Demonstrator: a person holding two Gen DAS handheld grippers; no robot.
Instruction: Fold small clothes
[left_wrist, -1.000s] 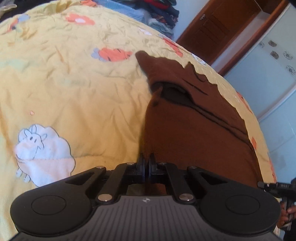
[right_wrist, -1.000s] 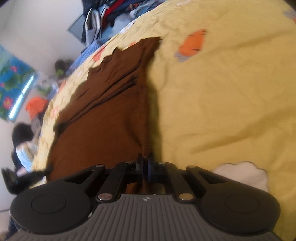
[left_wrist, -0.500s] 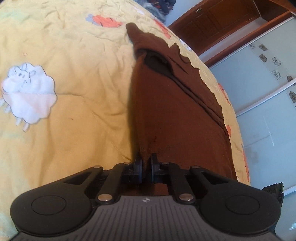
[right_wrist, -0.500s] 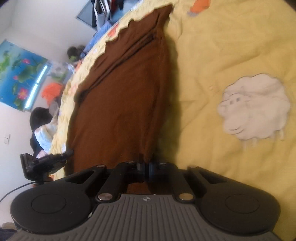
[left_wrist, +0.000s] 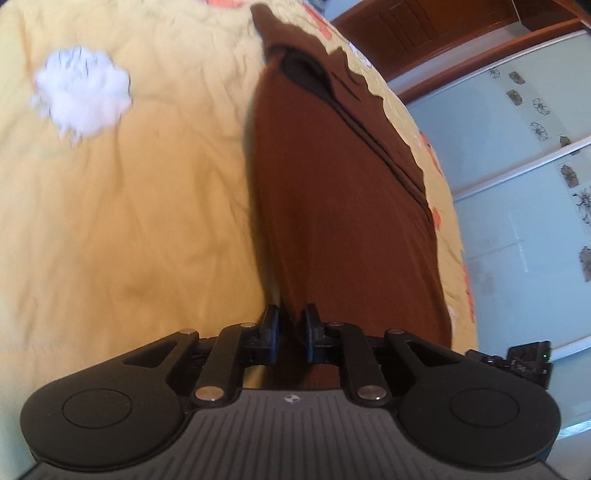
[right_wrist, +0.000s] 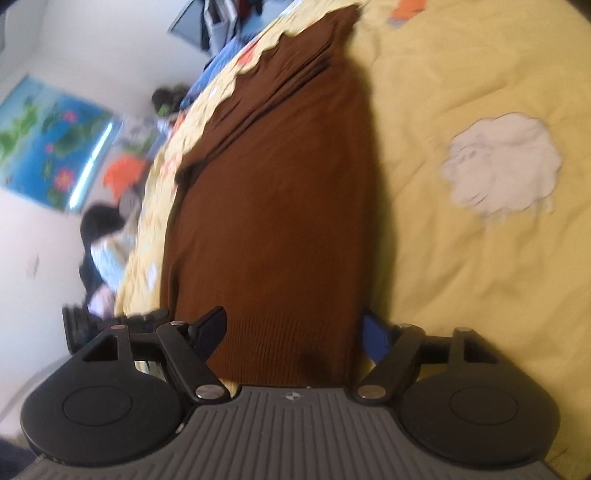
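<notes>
No readable text, labels, brands or numbers; only small unlettered emblem on each gripper body.

Yellow bedspread (left_wrist: 129, 221), creased, with a white sheep motif (left_wrist: 83, 98) and orange motifs (right_wrist: 408, 9). Pale blue wardrobe doors (left_wrist: 517, 177) with flower decals beside a brown wooden door (left_wrist: 424, 22). Blue flowered wall picture (right_wrist: 48, 140); a seated person (right_wrist: 107, 243) at the bed's far edge, blurred.
</notes>
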